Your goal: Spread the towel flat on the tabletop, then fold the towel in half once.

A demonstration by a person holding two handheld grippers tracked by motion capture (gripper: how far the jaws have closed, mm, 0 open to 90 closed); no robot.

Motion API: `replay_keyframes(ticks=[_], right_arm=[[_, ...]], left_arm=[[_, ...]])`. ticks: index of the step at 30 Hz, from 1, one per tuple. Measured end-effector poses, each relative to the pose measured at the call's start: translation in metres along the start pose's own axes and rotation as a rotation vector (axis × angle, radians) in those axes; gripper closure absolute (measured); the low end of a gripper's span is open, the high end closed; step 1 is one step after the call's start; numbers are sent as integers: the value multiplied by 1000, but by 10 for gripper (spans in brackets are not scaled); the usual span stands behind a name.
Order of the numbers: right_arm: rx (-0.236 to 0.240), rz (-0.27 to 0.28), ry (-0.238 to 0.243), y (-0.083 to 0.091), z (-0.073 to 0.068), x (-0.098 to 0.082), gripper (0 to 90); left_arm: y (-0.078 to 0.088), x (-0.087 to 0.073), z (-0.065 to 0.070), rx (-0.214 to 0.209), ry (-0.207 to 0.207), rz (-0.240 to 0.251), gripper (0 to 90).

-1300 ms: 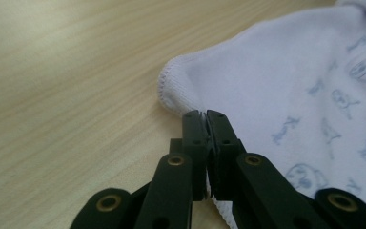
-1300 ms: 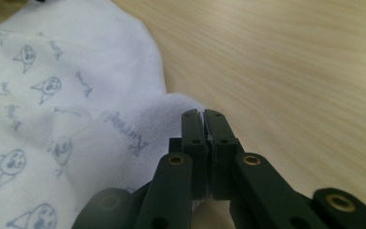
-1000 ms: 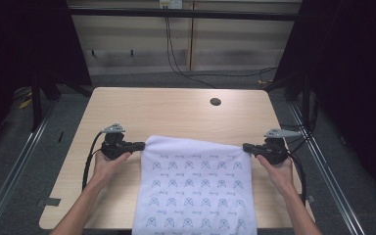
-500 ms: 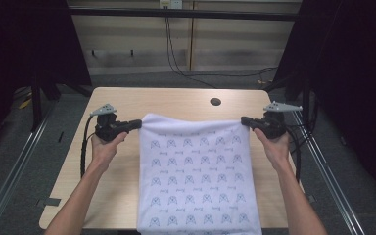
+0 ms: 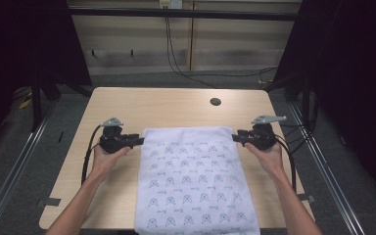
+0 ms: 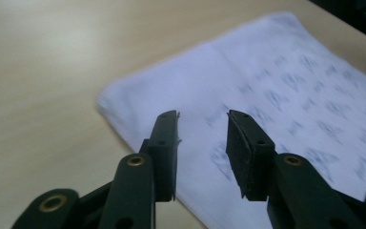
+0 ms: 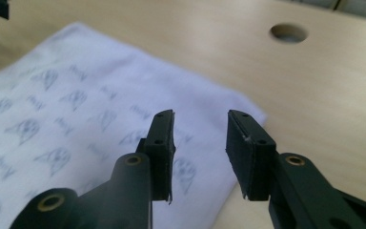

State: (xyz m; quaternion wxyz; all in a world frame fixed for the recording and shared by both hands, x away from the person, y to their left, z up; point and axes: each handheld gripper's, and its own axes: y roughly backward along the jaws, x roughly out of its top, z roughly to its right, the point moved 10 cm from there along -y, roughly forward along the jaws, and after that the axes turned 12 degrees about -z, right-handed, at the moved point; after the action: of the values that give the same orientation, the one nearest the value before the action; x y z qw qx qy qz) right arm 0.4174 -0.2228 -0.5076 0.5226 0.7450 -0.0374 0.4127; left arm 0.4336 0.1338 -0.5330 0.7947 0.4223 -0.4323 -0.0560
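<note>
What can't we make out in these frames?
- Cloth: near edge cut off by the high view's bottom border.
- Cloth print: blurred in both gripper views, too small in the high view.
- Table hole: depth unreadable, dark.
- Layers in the cloth: cannot tell.

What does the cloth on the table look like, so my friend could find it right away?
Look at the light wooden table with a small round hole near its far edge. In the middle, between the two black grippers, lies the cloth, hanging over the near edge. It is white and folded flat, with rows of little blue pictures printed all over, unlike the plain wood around it.
</note>
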Motion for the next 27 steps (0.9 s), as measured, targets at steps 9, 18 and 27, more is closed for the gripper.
replay_keyframes(ticks=[9,18,27], right_arm=[[48,-177,51,-41,-23,-51,647],[59,-189,63,-18,-31,-83,770],[103,-229,76,5,-61,-109,696]], left_arm=[[-31,-31,21,-25,-70,-125,630],[-30,-40,40,-33,-107,-133,630],[-17,-65,73,-73,-154,-188,634]])
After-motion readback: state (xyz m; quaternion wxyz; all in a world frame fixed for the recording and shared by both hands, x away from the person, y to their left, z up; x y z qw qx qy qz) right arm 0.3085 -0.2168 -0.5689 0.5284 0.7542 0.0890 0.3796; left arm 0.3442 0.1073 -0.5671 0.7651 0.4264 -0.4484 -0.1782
